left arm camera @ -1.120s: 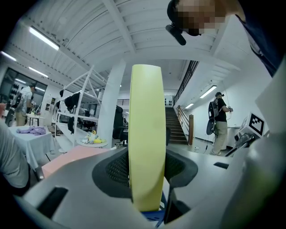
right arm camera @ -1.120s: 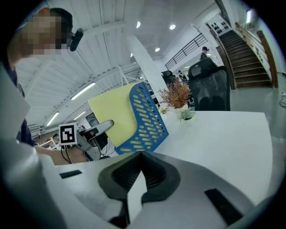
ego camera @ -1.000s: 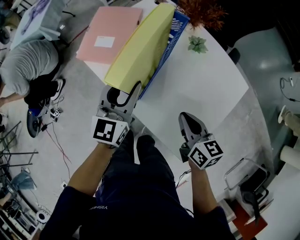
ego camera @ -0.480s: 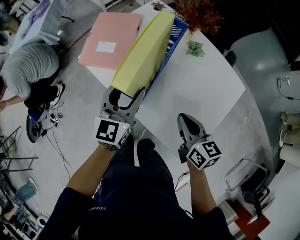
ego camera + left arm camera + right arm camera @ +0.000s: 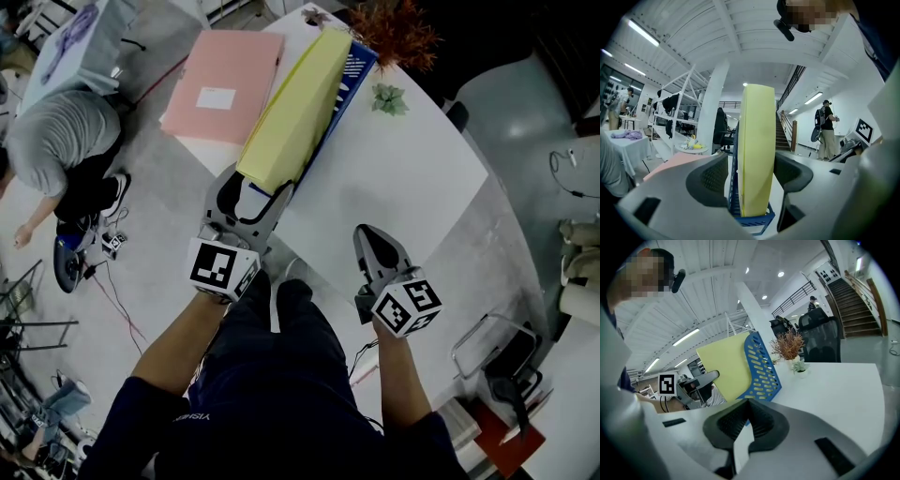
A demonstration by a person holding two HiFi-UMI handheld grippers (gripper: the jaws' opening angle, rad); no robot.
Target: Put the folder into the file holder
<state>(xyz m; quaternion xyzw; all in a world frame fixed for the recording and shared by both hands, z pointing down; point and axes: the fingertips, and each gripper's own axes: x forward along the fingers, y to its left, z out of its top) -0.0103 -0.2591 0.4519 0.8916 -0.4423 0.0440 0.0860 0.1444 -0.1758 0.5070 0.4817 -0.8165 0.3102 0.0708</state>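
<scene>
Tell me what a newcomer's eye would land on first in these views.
The yellow folder stands out most, upright in the blue file holder at the left edge of the white table. The left gripper sits astride the folder's near end, its jaws opening. Next comes the pink folder, lying flat on the holder's left, then the right gripper, jaws together and empty, by the table's near edge.

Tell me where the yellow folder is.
The yellow folder stands in the blue file holder, upper centre of the head view, right of the pink folder.
</scene>
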